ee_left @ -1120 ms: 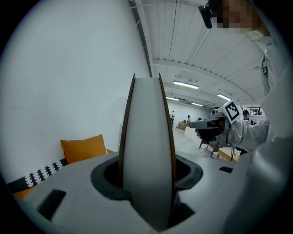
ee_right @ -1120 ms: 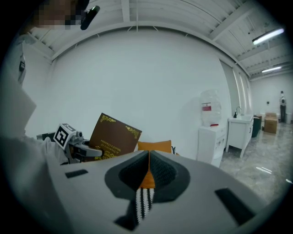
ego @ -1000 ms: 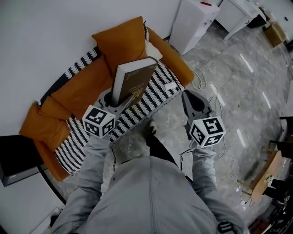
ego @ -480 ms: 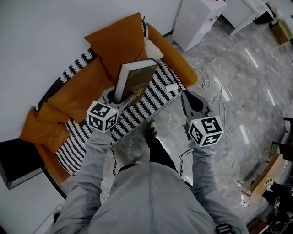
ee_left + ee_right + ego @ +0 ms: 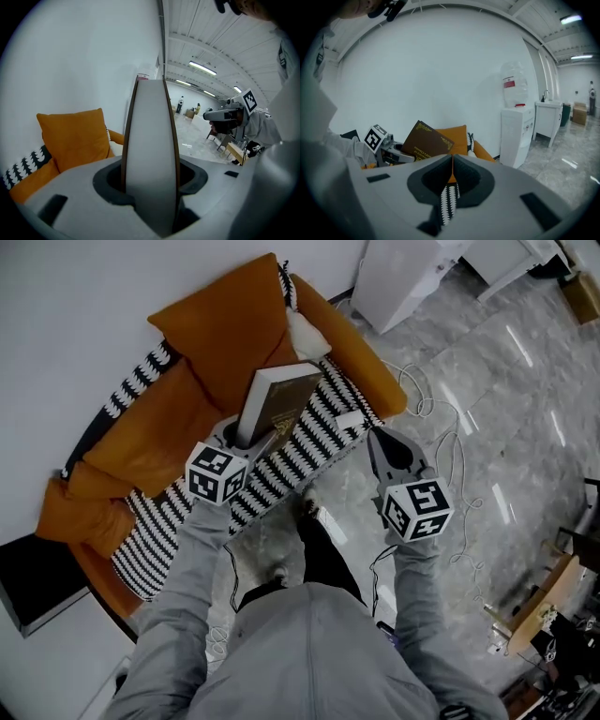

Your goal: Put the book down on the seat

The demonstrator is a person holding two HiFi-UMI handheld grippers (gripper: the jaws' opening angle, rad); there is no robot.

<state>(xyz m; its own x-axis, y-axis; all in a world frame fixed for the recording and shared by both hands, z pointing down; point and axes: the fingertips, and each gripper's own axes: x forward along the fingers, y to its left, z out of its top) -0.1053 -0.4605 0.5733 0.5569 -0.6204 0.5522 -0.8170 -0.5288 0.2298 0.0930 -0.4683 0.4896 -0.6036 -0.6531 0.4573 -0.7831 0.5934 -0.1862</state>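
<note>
Your left gripper [image 5: 248, 439] holds a brown book [image 5: 283, 399] with gold print and white page edges; below it the seat [image 5: 323, 418] is black-and-white zigzag, with orange cushions [image 5: 225, 334] beyond.

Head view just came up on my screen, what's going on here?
A person stands at an orange sofa with a black-and-white striped seat. The left hand-held gripper is clamped on the lower edge of a brown book, holding it upright over that seat; it is not lying down yet. The right hand-held gripper is shut and empty, out over the floor by the sofa's front edge.
</note>
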